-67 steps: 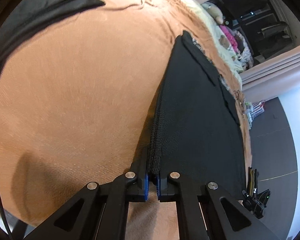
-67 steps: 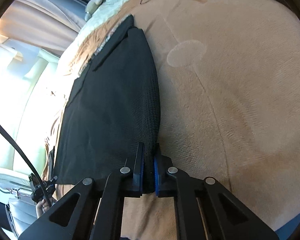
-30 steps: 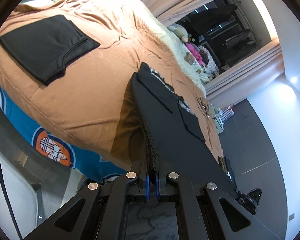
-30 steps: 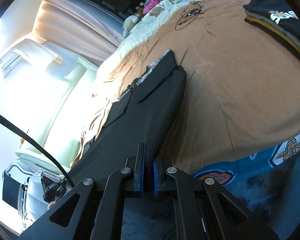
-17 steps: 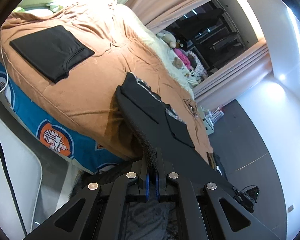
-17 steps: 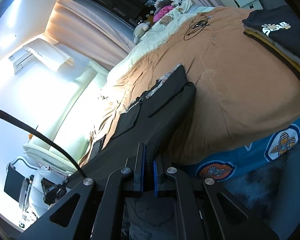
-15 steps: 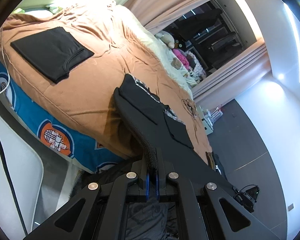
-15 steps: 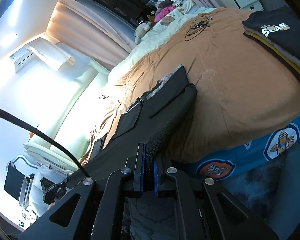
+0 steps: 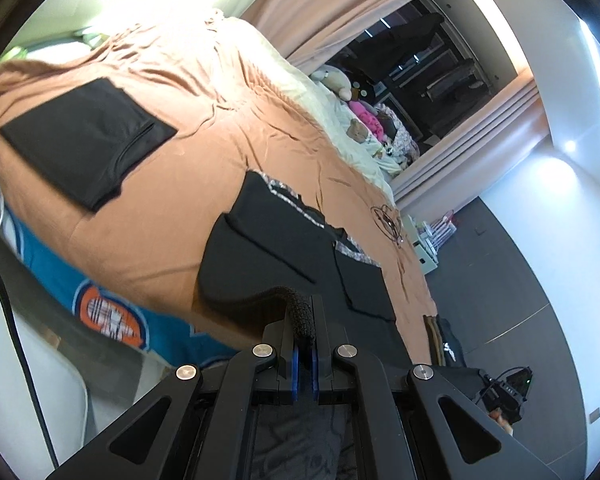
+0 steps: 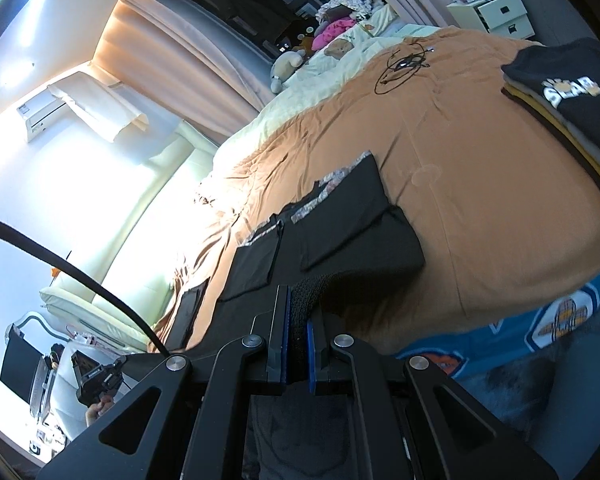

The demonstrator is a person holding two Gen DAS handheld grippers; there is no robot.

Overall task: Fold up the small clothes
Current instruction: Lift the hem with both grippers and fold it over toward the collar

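Now both grippers, left (image 9: 305, 344) and right (image 10: 298, 332), angle downward, clamping the black garment (image 9: 276, 248).

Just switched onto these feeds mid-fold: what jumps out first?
A black garment stretches across the orange bedspread, its near hem pinched by the left tongs and right tongs, both shut. A folded black piece lies far left; a folded stack sits far right.
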